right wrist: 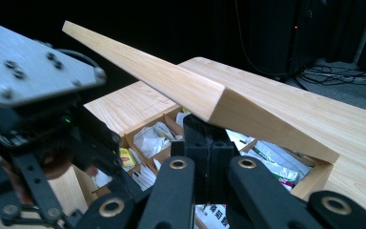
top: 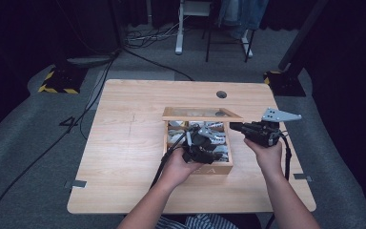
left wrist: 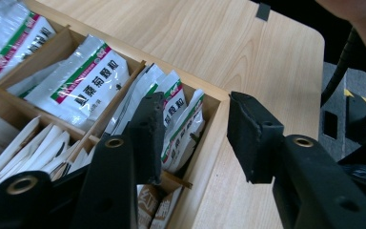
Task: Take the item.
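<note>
Left gripper [left wrist: 190, 138] jaws spread, over box [top: 198, 169]; sachets [left wrist: 178, 124] at its 11 o'clock, nearer. Right gripper [right wrist: 205, 143] pinching lid [right wrist: 181, 90] corner, propped up.

A lab or studio: black curtains [top: 24, 28], floor cables [top: 52, 138], hazard-striped stand bases [top: 59, 81].

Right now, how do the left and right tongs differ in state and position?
The left tongs are open with nothing between them, one jaw down among the sachets in the wooden box; the right tongs are shut on the box lid, holding it propped up at the box's right side. The right tongs carry a grey plate. Both are black and hand-held.
</note>
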The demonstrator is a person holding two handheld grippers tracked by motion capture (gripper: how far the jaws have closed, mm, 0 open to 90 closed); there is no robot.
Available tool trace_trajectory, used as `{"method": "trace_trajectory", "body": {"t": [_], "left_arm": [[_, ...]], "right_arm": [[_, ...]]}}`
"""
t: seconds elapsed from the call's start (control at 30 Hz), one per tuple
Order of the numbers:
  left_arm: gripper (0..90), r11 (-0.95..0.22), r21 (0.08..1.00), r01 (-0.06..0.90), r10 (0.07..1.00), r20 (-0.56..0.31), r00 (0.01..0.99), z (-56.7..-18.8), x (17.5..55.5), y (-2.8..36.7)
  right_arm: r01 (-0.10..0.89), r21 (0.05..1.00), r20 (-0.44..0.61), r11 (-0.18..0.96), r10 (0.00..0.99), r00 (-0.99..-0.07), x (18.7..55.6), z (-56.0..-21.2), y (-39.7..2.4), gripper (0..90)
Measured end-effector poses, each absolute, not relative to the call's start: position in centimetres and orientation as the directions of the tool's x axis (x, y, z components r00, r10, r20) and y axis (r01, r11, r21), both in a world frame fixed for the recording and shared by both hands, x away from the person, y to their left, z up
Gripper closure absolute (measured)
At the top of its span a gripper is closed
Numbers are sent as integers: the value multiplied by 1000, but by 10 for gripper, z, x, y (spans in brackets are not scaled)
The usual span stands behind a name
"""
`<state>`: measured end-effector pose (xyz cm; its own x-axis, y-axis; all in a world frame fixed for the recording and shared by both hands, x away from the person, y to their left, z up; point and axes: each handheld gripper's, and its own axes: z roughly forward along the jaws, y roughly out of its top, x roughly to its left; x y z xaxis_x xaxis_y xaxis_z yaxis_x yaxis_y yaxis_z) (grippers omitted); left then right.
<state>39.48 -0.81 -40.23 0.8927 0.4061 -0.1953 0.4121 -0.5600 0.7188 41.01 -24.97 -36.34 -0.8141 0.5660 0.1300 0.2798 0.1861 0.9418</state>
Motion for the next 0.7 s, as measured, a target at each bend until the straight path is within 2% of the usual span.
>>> {"method": "trace_trajectory", "body": {"t": [0.13,0.23,0.27,0.6,0.7], "left_arm": [[633,-550,689,472,423,-258,869,-408,406,-10],[677,-532,676,510,373,-354,858,-412,415,-11],[678,-538,672,508,364,-358,860,-414,417,-12],[666,-629,637,445,375,-253,892,-429,418,-26],[674,-630,636,445,375,-253,892,-430,418,-27]], "right_arm": [[280,942,132,185,565,-815,410,-363,-250,900],[280,942,132,186,564,-815,410,-363,-250,900],[280,942,132,185,564,-815,410,-364,-250,900],[280,942,133,185,561,-817,411,-364,-250,900],[281,942,135,183,560,-817,411,-364,-250,900]]}}
